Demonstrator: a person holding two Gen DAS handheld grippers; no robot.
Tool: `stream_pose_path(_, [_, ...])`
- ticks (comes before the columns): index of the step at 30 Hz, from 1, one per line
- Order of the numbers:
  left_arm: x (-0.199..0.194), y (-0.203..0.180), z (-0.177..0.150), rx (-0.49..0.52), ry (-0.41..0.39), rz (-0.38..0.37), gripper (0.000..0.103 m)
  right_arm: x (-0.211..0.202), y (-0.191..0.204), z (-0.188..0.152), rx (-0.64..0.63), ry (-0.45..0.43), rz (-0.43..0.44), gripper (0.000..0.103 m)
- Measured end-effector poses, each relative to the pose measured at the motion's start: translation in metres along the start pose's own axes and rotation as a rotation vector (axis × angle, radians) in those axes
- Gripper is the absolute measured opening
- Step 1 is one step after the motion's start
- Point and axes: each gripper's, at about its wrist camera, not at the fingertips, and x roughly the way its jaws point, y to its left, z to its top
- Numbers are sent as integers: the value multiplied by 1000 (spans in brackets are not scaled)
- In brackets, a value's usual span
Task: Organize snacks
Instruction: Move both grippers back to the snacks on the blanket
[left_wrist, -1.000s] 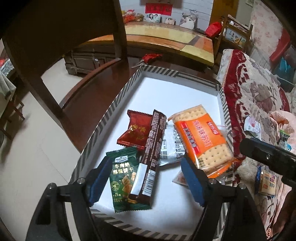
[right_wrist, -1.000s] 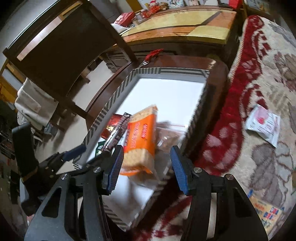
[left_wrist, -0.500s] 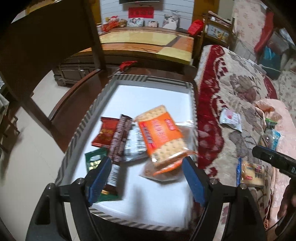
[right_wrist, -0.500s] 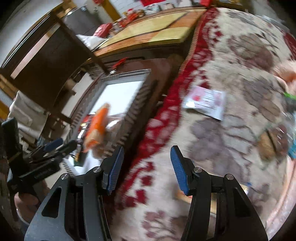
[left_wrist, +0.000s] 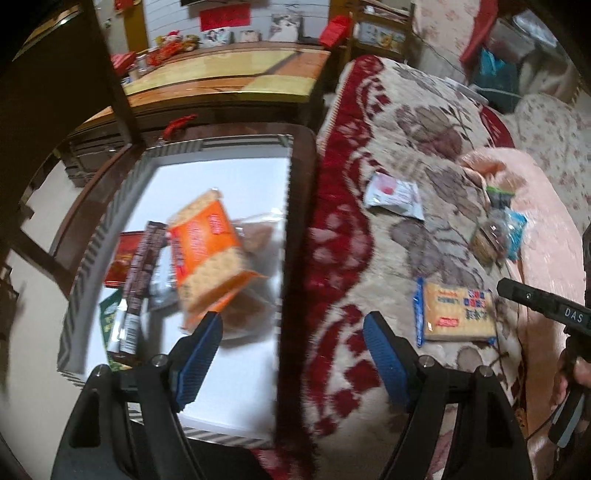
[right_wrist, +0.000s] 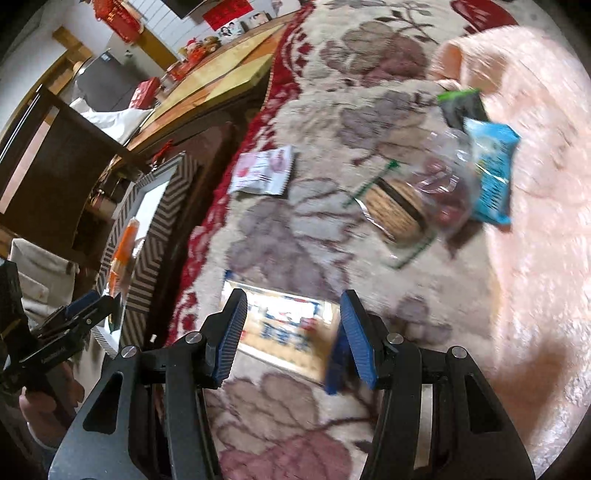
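A white tray with a striped rim (left_wrist: 110, 206) holds several snack packs, an orange cracker pack (left_wrist: 207, 251) on top. My left gripper (left_wrist: 291, 338) hangs open and empty over the tray's right edge. On the flowered blanket (left_wrist: 424, 155) lie a yellow cracker pack (left_wrist: 458, 314), a white pouch (left_wrist: 393, 194) and a small heap of packs (left_wrist: 496, 229). My right gripper (right_wrist: 290, 325) is open above the yellow cracker pack (right_wrist: 286, 328), which shows between its fingers without being touched. The white pouch (right_wrist: 264, 170) and a blue pack (right_wrist: 491, 170) lie further ahead.
A dark wooden chair (left_wrist: 55, 110) stands left of the tray. A wooden table (left_wrist: 229, 77) lies behind it. A pink blanket (right_wrist: 535, 184) covers the right side of the couch. The right gripper's body (left_wrist: 543, 310) shows at the left view's right edge.
Both grippers swung right, away from the tray and over the blanket. The right one now has the yellow cracker pack below its fingers. Neither took hold of anything.
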Motion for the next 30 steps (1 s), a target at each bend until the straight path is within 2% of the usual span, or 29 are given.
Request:
stream_pose_path(7, [6, -23, 2, 34, 27, -36, 80, -14, -26, -4, 33, -29, -33, 53])
stream_pose_path(19, [18, -73, 20, 105, 47, -101, 81, -11, -40, 3, 4, -22, -78, 57])
stream_pose_path(24, [31, -73, 40, 82, 70, -127, 81, -9, -42, 6, 2, -23, -68, 57])
stream_pose_path(30, [54, -81, 75, 76, 83, -161, 86, -7, -43, 12, 0, -27, -47, 59])
